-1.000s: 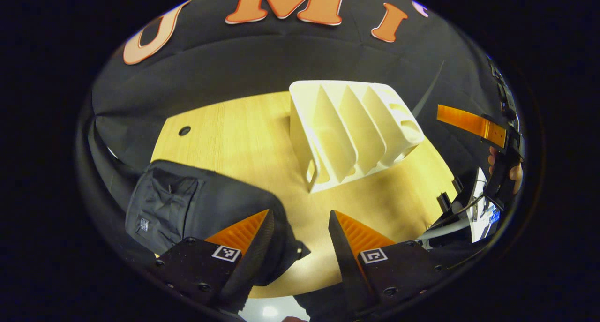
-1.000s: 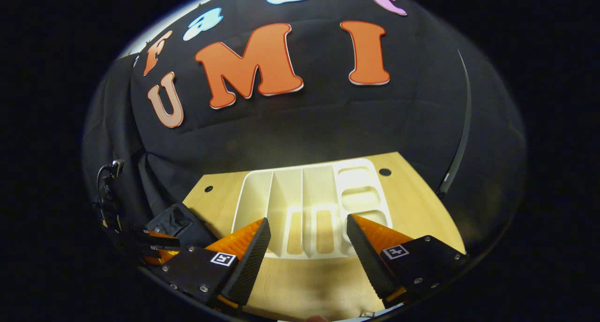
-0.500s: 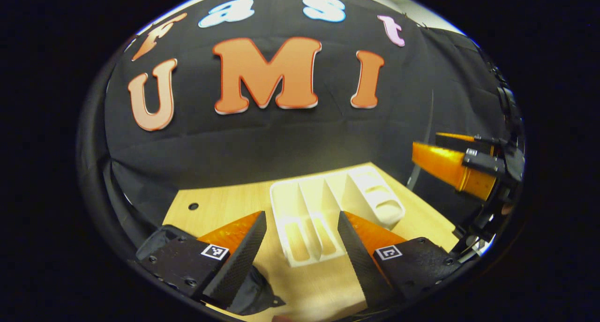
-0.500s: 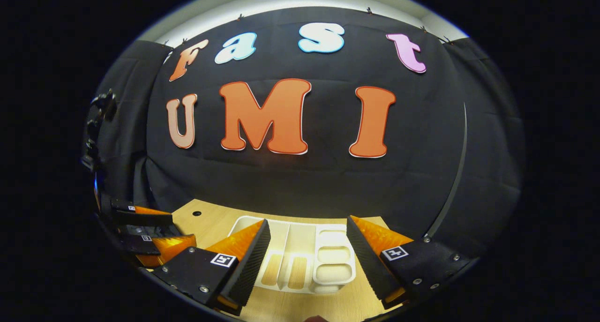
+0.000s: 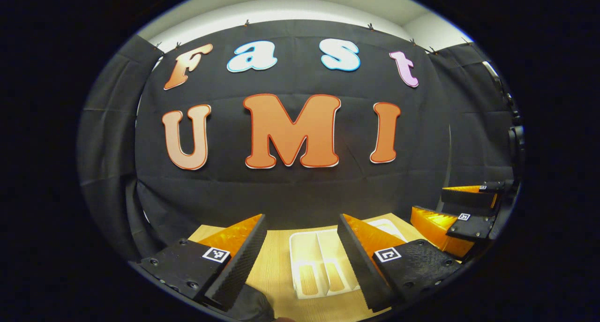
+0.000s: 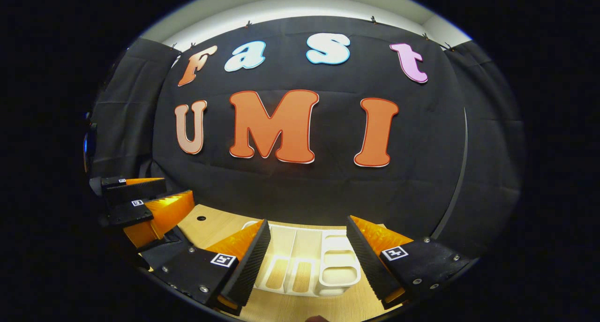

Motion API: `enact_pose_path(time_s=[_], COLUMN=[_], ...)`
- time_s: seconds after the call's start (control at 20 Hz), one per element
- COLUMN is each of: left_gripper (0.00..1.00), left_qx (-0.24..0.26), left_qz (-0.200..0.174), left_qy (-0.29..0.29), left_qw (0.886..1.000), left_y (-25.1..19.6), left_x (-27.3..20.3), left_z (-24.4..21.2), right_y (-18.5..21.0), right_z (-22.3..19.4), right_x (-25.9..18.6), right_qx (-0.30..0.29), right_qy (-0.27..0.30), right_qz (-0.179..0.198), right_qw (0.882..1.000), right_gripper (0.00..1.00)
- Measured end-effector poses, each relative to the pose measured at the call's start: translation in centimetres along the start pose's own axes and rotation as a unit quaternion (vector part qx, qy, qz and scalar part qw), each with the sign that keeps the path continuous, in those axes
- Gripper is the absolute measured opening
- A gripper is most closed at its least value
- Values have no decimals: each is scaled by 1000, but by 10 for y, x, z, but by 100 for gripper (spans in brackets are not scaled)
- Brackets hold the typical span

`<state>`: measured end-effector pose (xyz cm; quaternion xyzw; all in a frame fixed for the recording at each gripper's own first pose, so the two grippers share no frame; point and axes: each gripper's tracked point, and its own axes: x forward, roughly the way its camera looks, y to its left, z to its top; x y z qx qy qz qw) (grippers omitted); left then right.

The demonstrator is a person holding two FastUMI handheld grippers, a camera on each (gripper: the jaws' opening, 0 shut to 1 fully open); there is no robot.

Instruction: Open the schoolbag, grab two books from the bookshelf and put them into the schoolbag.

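Observation:
The white bookshelf rack (image 5: 318, 265) lies on the wooden table (image 5: 274, 270) just beyond my left gripper (image 5: 301, 217), which is open and holds nothing. The rack's slots (image 6: 307, 265) look empty between the fingers of my right gripper (image 6: 308, 221), also open and holding nothing. A dark corner of the black schoolbag (image 5: 253, 308) pokes out under my left finger. In the right gripper view a dark part of the bag (image 6: 161, 247) sits below the left gripper (image 6: 178, 188). The right gripper (image 5: 427, 200) hovers open at the right in the left gripper view.
Both grippers point level at the booth's black cloth wall (image 6: 304, 190), which rises right behind the table's far edge. A small round hole (image 6: 201, 217) marks the tabletop near its back left corner.
Both grippers have tilted up from the table toward the wall. The rack and table have dropped to the bottom of each view, and the schoolbag has nearly slid out of sight.

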<state>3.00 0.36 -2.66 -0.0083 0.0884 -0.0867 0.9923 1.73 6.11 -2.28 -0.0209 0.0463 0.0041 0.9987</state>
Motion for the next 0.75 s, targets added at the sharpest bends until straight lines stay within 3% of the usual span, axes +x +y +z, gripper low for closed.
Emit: enact_pose_path(time_s=[0.25, 0.4, 0.65, 0.75], left_gripper=[95, 94, 95, 95], left_qx=[-10, -28, -1, 16], left_qz=[20, 16, 29, 26], left_qy=[-62, -67, -68, -41], left_qw=[998, 997, 997, 999], left_y=[3, -1, -3, -3], left_x=[-12, -14, -26, -24], left_z=[17, 10, 0, -15], right_y=[8, 8, 4, 3], right_z=[-9, -11, -14, -19], right_x=[-6, -10, -11, -11], right_qx=[-13, -6, 5, 9], right_qy=[-5, -12, -25, -22], right_qz=[5, 0, -15, -16], right_qw=[1000, 1000, 1000, 1000], right_gripper=[97, 97, 97, 97])
